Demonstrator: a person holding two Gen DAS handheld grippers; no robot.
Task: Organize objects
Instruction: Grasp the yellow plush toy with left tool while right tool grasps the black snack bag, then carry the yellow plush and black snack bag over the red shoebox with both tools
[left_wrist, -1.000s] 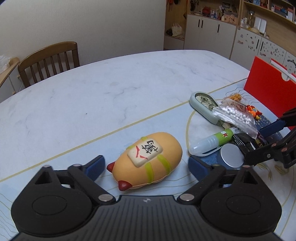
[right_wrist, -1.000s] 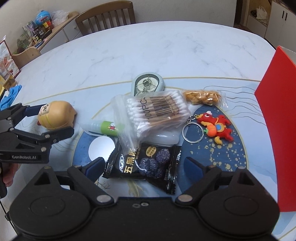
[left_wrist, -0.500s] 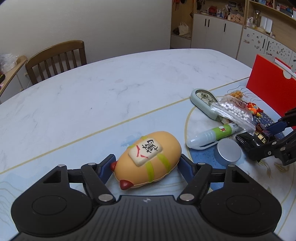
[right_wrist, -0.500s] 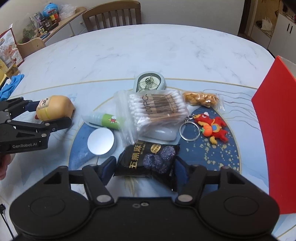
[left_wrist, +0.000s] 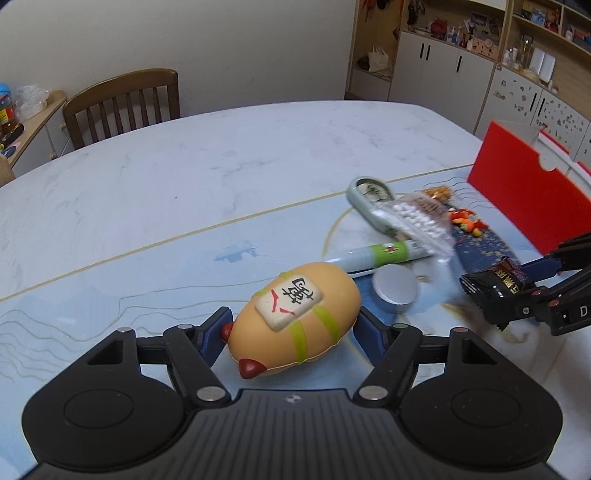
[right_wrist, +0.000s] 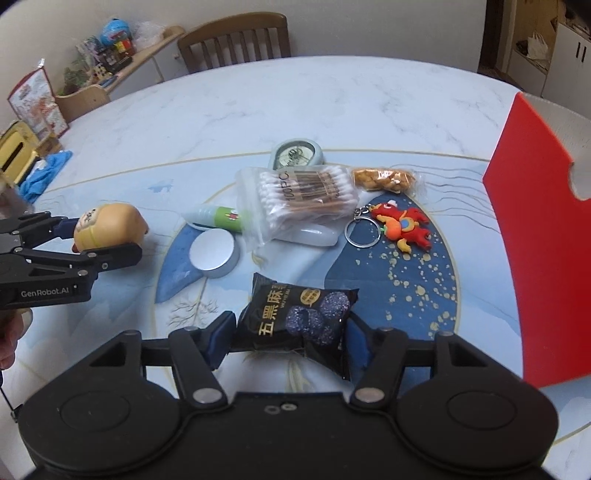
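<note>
An orange squishy toy (left_wrist: 295, 325) with a white label and green stripes sits between the blue pads of my left gripper (left_wrist: 293, 321), which is shut on it just above the table mat. In the right wrist view the same toy (right_wrist: 107, 225) shows in the left gripper (right_wrist: 103, 240) at the left edge. My right gripper (right_wrist: 290, 328) is shut on a black snack packet (right_wrist: 299, 314) with gold lettering, held off the mat. From the left wrist view, that packet (left_wrist: 491, 284) hangs in the right gripper (left_wrist: 517, 291) at the far right.
On the blue round mat (right_wrist: 406, 288) lie a bag of cotton swabs (right_wrist: 303, 192), a silver round tin (right_wrist: 214, 251), a green and white tube (right_wrist: 221, 216), a red dragon keyring (right_wrist: 402, 225), a nut packet (right_wrist: 384, 179) and an oval case (right_wrist: 297, 155). A red box (right_wrist: 546, 240) stands at right.
Both grippers went from open to shut: the left on the orange toy, the right on the black packet. Both then rose a little with their loads.
</note>
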